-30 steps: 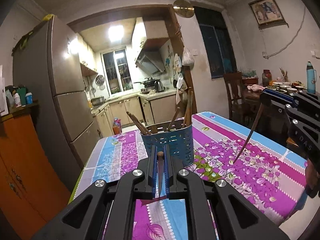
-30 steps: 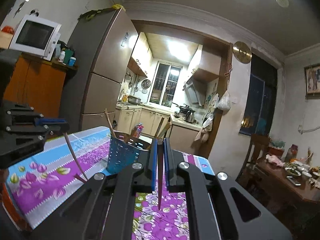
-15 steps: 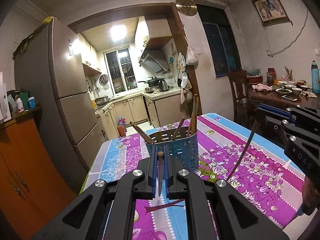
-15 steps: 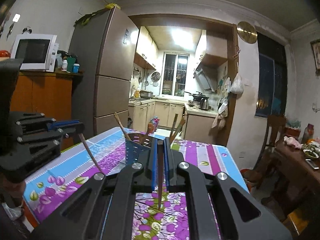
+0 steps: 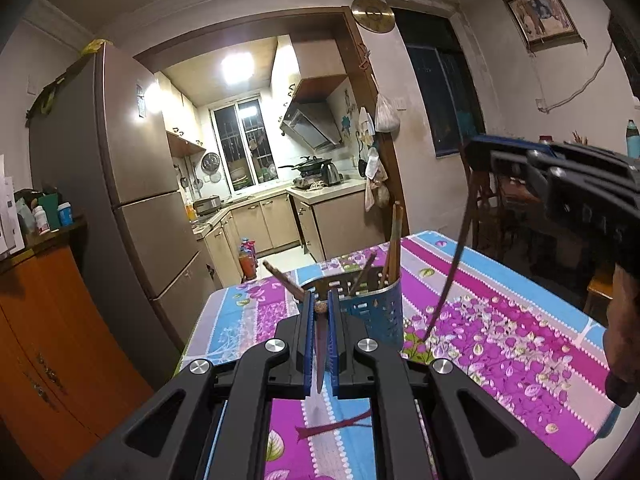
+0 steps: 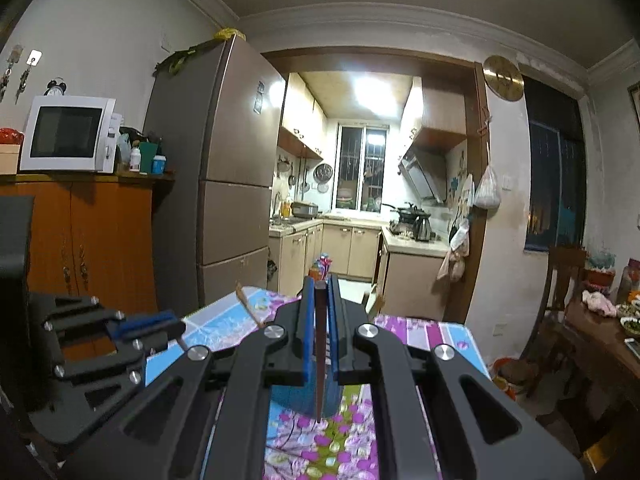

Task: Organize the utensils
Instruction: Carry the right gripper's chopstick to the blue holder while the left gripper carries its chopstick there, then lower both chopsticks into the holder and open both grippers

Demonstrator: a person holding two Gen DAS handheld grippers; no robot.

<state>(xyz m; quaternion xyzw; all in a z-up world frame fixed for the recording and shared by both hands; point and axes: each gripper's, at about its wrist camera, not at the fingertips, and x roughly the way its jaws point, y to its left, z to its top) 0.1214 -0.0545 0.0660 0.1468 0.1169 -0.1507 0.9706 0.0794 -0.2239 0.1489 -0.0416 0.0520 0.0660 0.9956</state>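
A blue perforated utensil holder (image 5: 376,308) stands on the floral tablecloth (image 5: 500,340) with several wooden chopsticks (image 5: 394,240) leaning in it. My left gripper (image 5: 320,308) is shut on a dark chopstick (image 5: 320,356) hanging down, just before the holder. My right gripper (image 6: 320,284) is shut on another dark chopstick (image 6: 319,364), above the holder (image 6: 296,398), mostly hidden behind the fingers. In the left wrist view the right gripper (image 5: 484,152) is at the right, its chopstick (image 5: 452,268) hanging beside the holder. The left gripper (image 6: 160,326) shows in the right wrist view.
A tall fridge (image 5: 132,208) and an orange cabinet (image 5: 44,340) stand left of the table. A doorway opens into the kitchen (image 6: 360,220). A wooden chair (image 6: 560,280) and a cluttered side table (image 6: 608,328) stand at the right.
Both grippers have risen and moved toward the holder with their chopsticks. The right gripper's chopstick has swung closer to the holder, and the holder now lies under the right gripper.
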